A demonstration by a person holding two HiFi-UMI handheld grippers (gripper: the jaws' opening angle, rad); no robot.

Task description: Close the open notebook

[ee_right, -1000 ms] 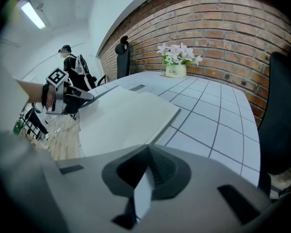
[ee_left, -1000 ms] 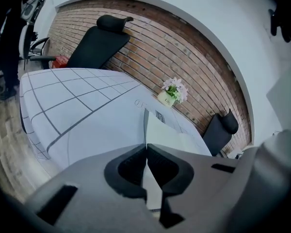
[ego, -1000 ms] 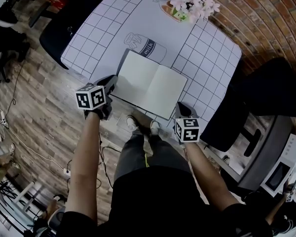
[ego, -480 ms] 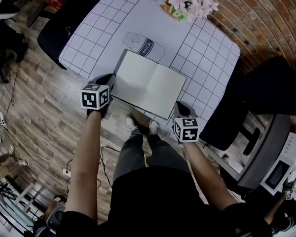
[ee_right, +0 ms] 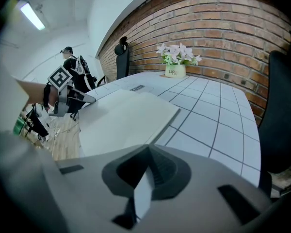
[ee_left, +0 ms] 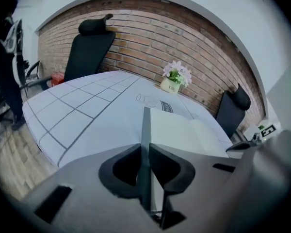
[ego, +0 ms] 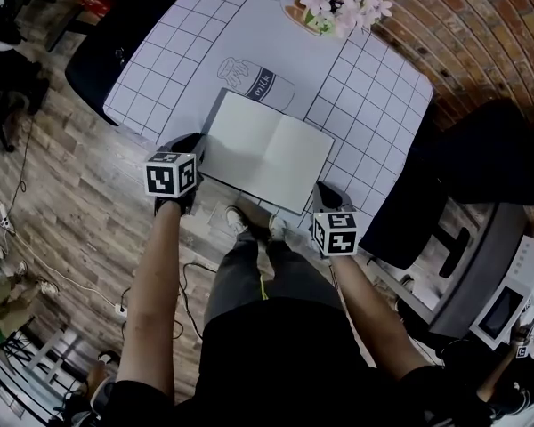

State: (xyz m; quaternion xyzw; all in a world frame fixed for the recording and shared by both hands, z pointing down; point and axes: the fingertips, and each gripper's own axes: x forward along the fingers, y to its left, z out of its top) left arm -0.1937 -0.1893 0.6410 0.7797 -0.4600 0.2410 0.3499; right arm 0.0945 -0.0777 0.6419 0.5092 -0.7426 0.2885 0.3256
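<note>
While the notebook lies open on the gridded worktop, blank pages up, a person standing at the near edge holds a hand-held gripper at each of its sides. The left hand-held gripper sits at the notebook's left edge. In its own view the thin grey cover runs edge-on straight between the two jaws, which stand close against it on both sides, though they have just been easing apart. The white pages spread away ahead and to the right of those jaws. The right hand-held gripper is at the notebook's near right corner. Its jaws are closed on a white sliver of page that stands up between them, with the rest of the open spread stretching ahead and to its left. Both hand-held grippers slant down toward the worktop, their marker cubes facing the head camera. Beyond the notebook, farther from both hand-held grippers, a milk bottle drawing is printed on the worktop, and a pot of pale flowers stands near the far edge by the brick wall. Black chairs flank the worktop.
</note>
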